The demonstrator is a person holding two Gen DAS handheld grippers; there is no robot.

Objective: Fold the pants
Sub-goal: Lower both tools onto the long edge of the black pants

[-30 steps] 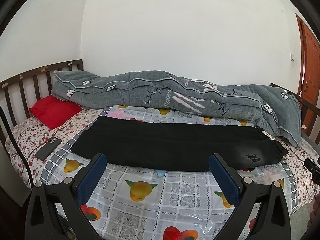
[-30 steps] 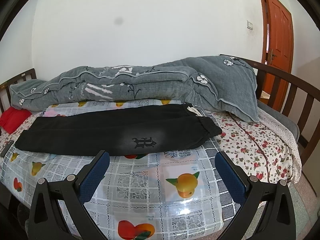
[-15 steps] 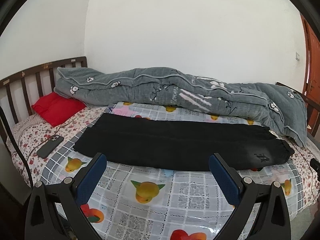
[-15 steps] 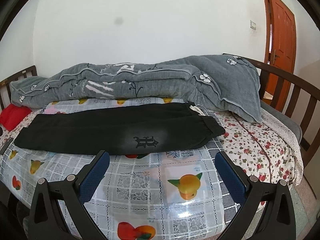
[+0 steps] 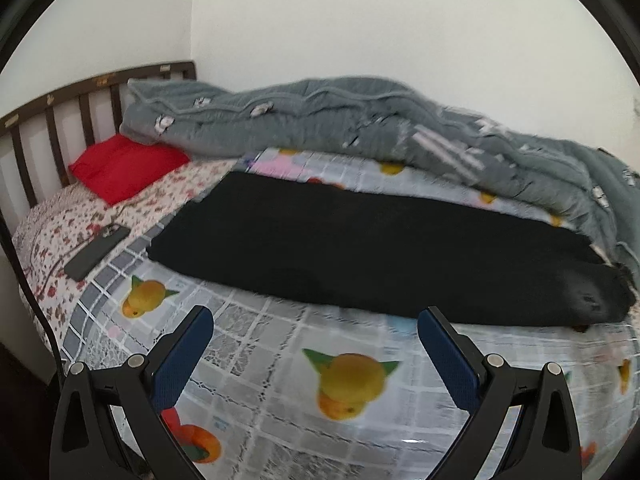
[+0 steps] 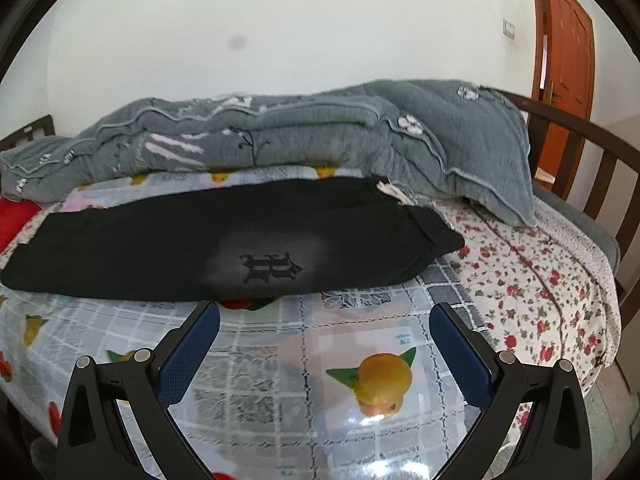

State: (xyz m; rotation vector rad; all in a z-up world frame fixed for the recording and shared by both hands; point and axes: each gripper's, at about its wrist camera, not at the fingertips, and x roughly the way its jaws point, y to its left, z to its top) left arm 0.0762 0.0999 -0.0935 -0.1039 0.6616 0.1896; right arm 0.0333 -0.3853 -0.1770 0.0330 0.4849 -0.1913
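Note:
Black pants (image 5: 360, 248) lie flat and lengthwise across the bed, folded leg on leg, waistband at the right end. A dark emblem on a faded grey patch shows near the waist of the pants (image 6: 224, 240). My left gripper (image 5: 316, 320) hovers open over the fruit-print sheet, just short of the pants' near edge, toward the leg end. Over the sheet in front of the emblem, my right gripper (image 6: 324, 312) is open too, its left fingertip close to the near hem. Neither holds anything.
A rolled grey quilt (image 5: 360, 124) lies along the wall behind the pants. A red pillow (image 5: 124, 164) and a dark phone (image 5: 96, 252) with its cable sit at the left by the headboard (image 5: 60, 112). A wooden footboard (image 6: 580, 160) and orange door (image 6: 568, 52) stand at the right.
Both grippers have moved closer to the bed and the pants. The left view has swung left and down, so the leg end sits nearer the centre. Both stay open.

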